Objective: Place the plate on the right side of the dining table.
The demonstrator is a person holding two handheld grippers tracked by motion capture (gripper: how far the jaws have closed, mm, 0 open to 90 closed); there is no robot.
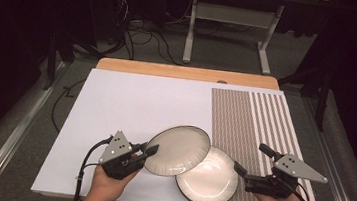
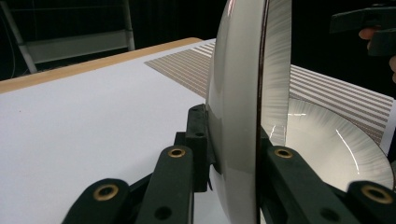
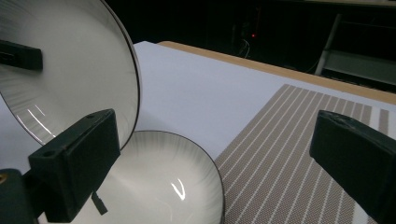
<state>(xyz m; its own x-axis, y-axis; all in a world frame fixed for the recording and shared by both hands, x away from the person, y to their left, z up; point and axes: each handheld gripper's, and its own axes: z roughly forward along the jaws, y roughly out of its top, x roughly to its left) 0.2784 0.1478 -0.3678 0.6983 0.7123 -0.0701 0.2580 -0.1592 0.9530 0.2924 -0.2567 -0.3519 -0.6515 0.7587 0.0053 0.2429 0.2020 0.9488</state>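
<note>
White plates (image 1: 177,150) — two — and two tongs (image 1: 152,150)

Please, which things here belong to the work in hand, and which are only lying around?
In the work:
- raised plate, clamped at its rim by the left gripper
- lower plate flat on the table
- right gripper, fingers open

Only around:
- striped mat
- metal stand
- floor cables

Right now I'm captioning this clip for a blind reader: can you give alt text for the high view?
The left gripper clamps the rim of a tilted plate, raised over a second plate lying on the white table. The right gripper, jaws open, waits beside the lower plate, over a striped mat.
</note>
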